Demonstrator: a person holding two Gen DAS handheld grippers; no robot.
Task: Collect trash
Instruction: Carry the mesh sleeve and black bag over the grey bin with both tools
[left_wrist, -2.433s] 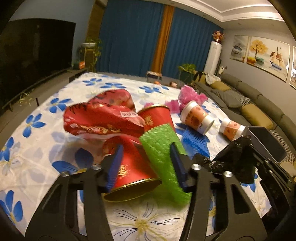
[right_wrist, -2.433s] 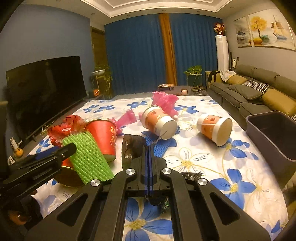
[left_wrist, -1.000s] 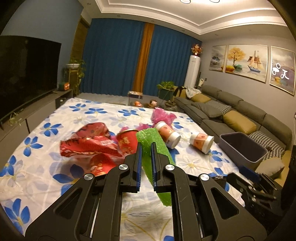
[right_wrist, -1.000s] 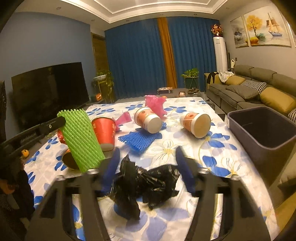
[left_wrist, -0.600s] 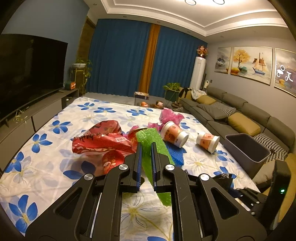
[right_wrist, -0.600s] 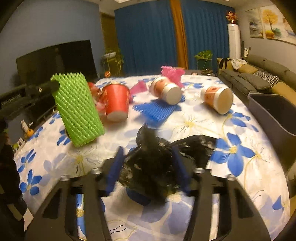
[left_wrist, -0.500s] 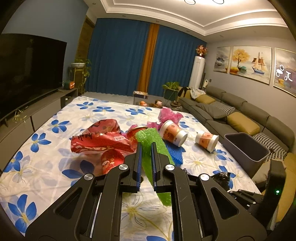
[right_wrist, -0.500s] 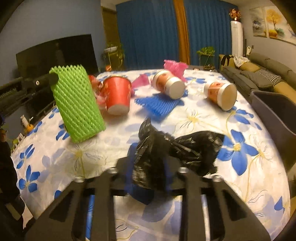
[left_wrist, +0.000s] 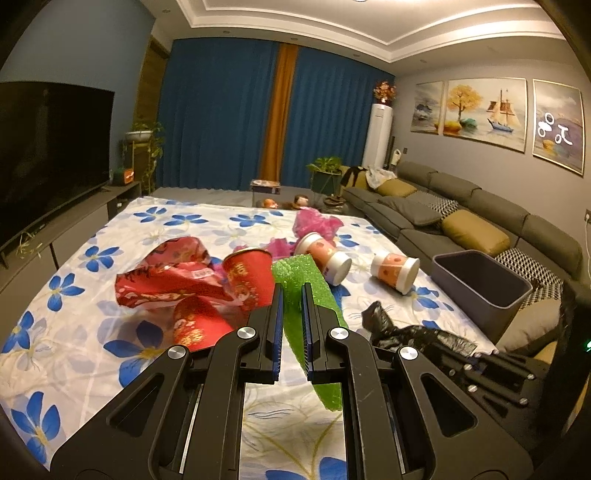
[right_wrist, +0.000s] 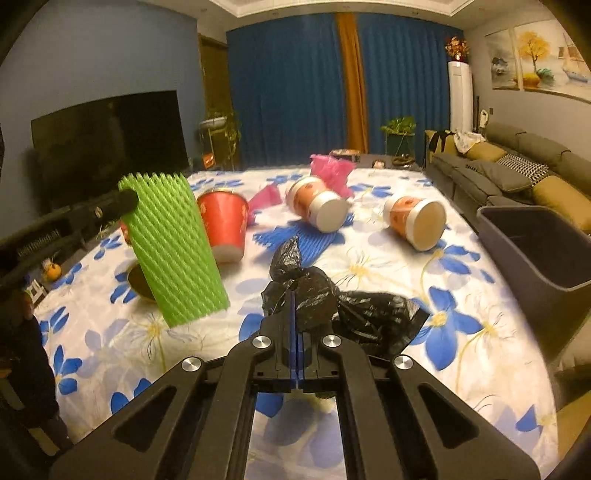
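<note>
Gold characters on the red cup (left_wrist: 248, 275) are too small to read. The left gripper (left_wrist: 291, 314) is nearly closed on the green foam net (right_wrist: 171, 243), held above the floral cloth (left_wrist: 92, 258). The right gripper (right_wrist: 296, 332) is pinched tight on the crumpled black bag (right_wrist: 332, 299), apparently just off the cloth, near the grey bin (right_wrist: 535, 243).

Surface: table under white cloth with blue flowers (right_wrist: 461, 332). On it, beyond the right jaws: blue foam net (right_wrist: 295, 232), red paper cup (right_wrist: 223, 225) to their left, two orange cups on their sides (right_wrist: 319, 203) (right_wrist: 417, 218), pink foam net (right_wrist: 332, 171) farthest. Crumpled red wrapper (left_wrist: 166, 275) lies left of the left jaws.
</note>
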